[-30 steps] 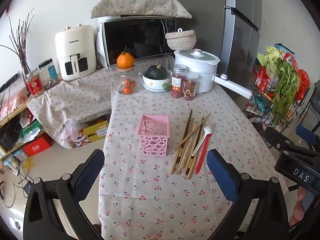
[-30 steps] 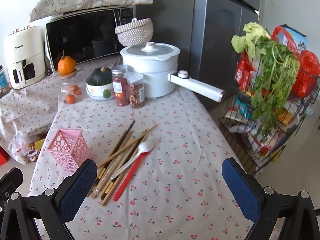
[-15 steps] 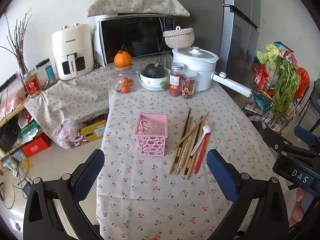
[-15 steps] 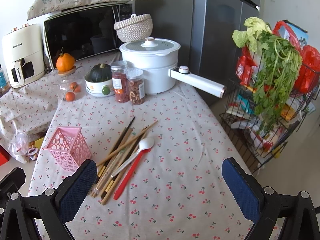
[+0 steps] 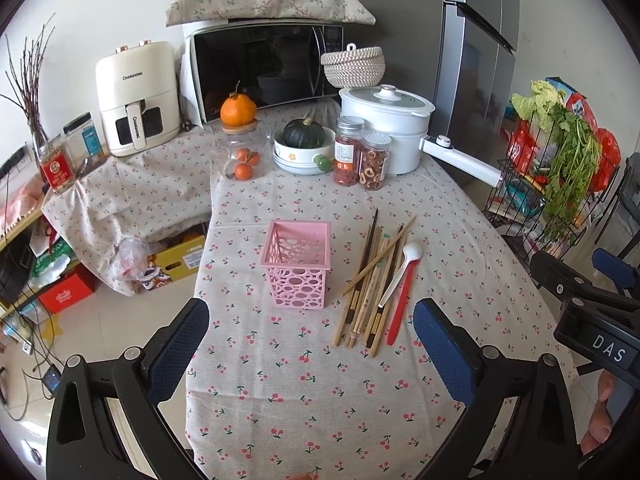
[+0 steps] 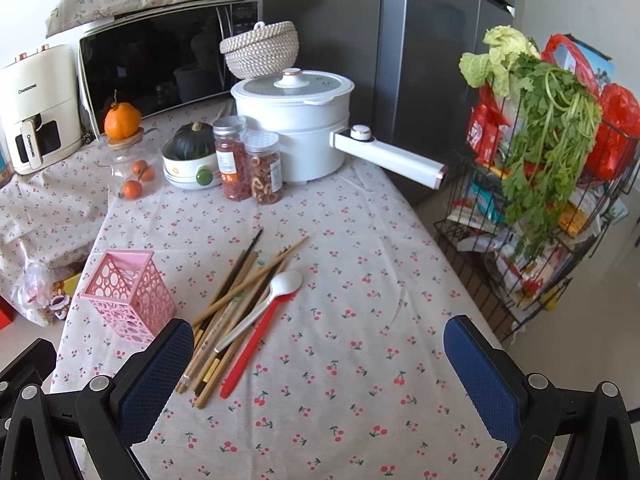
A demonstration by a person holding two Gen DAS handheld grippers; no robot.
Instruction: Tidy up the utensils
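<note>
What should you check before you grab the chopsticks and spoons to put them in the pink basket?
1. Left gripper jaws open and holding nothing: ok.
2. Right gripper jaws open and holding nothing: ok.
3. Pink basket upright, opening facing up: ok.
4. Basket has room inside: ok, nothing seen in it.
5. Chopsticks easy to pick one at a time: not ok, they lie crossed in a pile.
6. White spoon and red spoon reachable beside the pile: ok.
</note>
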